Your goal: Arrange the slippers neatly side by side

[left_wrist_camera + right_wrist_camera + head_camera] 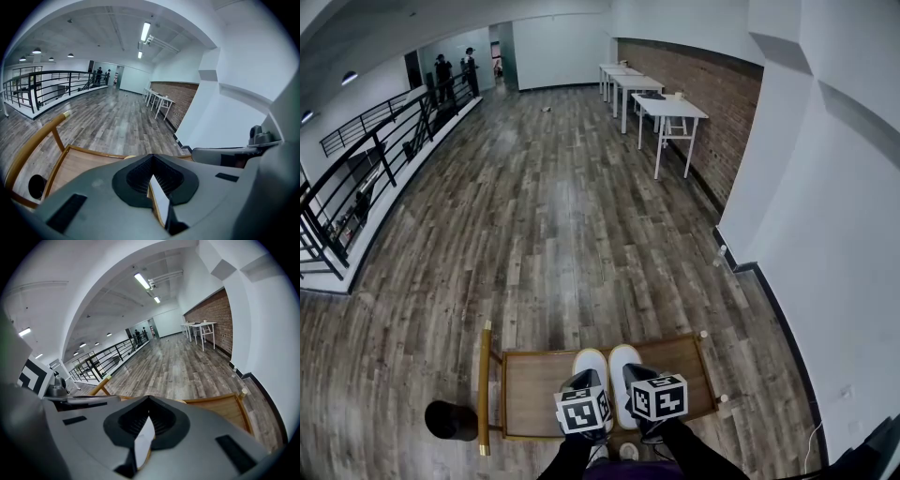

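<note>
Hovering with jaws pressed together on nothing, the left tool [584, 382] and right tool [639, 377] hang over the heels of two white, oval-toed slippers. The left slipper [592, 360] and right slipper [625, 358] lie close side by side, toes forward, on a low rimmed wooden counter [534, 394]. The pairing looks all but done; the next move likely calls for squaring the hidden heels or lifting clear. Beyond, a grey plank floor [534, 216] runs to white tables [670, 108]

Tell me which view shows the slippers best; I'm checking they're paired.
Head view: both slippers lie side by side on the wooden tray. Each gripper view shows only a white sliver of one.
</note>
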The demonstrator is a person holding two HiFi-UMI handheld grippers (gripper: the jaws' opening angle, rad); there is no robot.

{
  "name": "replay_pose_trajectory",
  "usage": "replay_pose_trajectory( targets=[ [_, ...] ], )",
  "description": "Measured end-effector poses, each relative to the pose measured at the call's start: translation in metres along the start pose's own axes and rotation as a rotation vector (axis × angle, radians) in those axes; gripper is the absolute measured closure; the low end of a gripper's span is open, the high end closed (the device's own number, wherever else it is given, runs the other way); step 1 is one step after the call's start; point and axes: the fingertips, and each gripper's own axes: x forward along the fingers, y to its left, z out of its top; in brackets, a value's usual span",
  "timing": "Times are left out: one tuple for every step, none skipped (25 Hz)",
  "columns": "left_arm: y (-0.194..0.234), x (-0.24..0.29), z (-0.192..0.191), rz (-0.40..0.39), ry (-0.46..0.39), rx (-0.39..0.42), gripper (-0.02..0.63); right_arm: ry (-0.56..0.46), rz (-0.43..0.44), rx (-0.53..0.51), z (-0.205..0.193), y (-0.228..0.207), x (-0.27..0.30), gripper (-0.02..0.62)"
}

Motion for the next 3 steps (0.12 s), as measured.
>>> replay_pose_trajectory(
  targets=[
    [-0.0004,0.0001,0.0004,0.001,0.000,0.000,0.604,0.000,-0.001,-0.002,0.0003,-0.0002,-0.0001,0.597],
    [-0.0010,0.0002,0.0008,0.002,-0.001,0.001,0.604,0.001,-0.001,-0.003,0.0005,-0.0006,-0.0004,0.597],
    [-0.0016,0.0004,0.0012,0.002,-0.001,0.002,0.604,0.001,-0.002,-0.004,0.0008,-0.0010,-0.0006,0.597]
  ],
)
